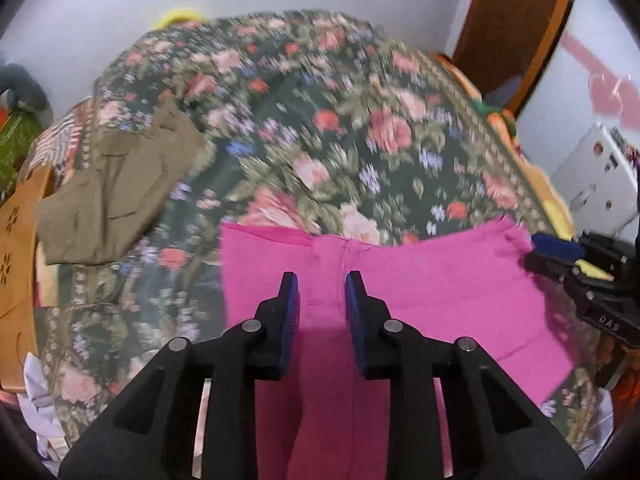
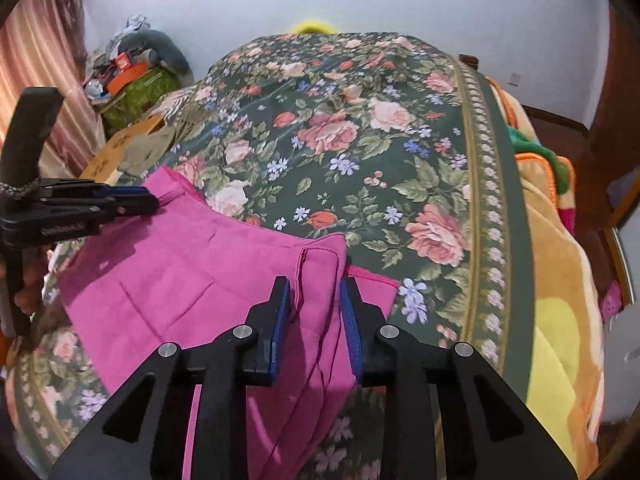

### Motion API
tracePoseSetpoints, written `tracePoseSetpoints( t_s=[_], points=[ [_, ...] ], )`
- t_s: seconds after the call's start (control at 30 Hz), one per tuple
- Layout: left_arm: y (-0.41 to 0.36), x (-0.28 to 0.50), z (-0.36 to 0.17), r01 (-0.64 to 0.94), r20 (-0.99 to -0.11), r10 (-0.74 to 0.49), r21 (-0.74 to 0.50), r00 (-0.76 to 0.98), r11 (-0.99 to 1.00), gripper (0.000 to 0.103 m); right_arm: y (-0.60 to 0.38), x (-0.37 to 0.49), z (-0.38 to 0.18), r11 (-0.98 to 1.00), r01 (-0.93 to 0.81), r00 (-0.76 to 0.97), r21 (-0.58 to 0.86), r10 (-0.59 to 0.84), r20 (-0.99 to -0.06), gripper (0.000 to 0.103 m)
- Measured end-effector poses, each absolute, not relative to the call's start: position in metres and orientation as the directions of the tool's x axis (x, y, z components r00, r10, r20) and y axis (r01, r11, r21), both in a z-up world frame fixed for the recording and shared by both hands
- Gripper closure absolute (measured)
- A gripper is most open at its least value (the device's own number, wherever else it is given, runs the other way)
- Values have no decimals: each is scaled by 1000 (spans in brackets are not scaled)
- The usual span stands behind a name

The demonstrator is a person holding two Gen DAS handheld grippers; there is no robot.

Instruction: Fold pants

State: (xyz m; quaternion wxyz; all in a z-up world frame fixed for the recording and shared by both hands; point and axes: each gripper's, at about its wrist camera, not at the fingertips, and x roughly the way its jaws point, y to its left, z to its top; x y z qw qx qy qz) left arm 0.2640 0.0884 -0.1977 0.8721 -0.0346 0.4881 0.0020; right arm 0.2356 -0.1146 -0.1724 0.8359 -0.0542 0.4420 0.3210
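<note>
Pink pants (image 1: 432, 296) lie partly folded on a flowered bedspread (image 1: 320, 128); they also show in the right wrist view (image 2: 172, 280). My left gripper (image 1: 322, 284) hovers over the pants with its jaws apart and nothing between the pads. In the right wrist view it appears at the left (image 2: 152, 202), by the pants' far corner. My right gripper (image 2: 314, 292) is open, its jaws either side of a raised fold of the pink cloth. It shows at the right edge of the left wrist view (image 1: 536, 256), beside the pants' right corner.
Folded olive-brown trousers (image 1: 116, 196) lie on the bed's left side by a cardboard box (image 1: 16, 248). A striped orange and yellow blanket (image 2: 560, 288) covers the bed's right side. Clutter (image 2: 132, 72) is piled by the wall, and a brown door (image 1: 516, 20) stands at the back right.
</note>
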Motion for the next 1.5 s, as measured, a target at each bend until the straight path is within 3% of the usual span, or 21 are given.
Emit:
tracePoseSetpoints(
  t_s=[0.07,0.1,0.27,0.33,0.37,0.57,0.9,0.97,1.03,1.07,1.23,1.5],
  points=[
    [98,256,-185,-52,-839,-18,-55,544,997,77,-121,231,-165,807,-564,435,174,469,-769,52],
    [102,253,-181,-54,-839,-19,-58,544,997,77,-126,228,-161,816,-554,449,168,462,-765,49],
    [115,236,-184,-65,-858,-63,-111,510,992,70,-142,217,-155,828,-522,445,205,469,-763,49],
    [116,229,-191,-67,-871,-85,-134,484,989,49,-147,211,-158,835,-504,443,219,468,-765,48],
    [115,226,-197,-64,-879,-103,-149,465,987,45,-148,207,-161,836,-498,433,228,468,-771,48],
    [110,217,-222,-63,-890,-154,-200,428,978,44,-145,193,-191,832,-476,343,284,474,-811,49],
    [105,239,-232,-77,-870,-182,-243,457,967,44,-140,206,-198,824,-464,352,325,508,-786,49],
    [104,242,-233,-79,-867,-186,-250,461,965,48,-138,208,-197,813,-477,346,334,522,-779,55],
    [104,244,-233,-75,-863,-203,-266,463,961,65,-135,210,-197,794,-497,332,350,547,-768,71],
    [104,245,-233,-67,-857,-225,-287,463,955,71,-133,210,-198,790,-503,329,352,551,-767,73],
    [101,243,-231,-62,-849,-214,-277,482,959,81,-132,215,-200,793,-501,348,346,551,-758,88],
    [87,224,-205,-6,-830,-144,-174,539,985,89,-120,211,-172,784,-564,392,258,529,-752,94]
  ],
)
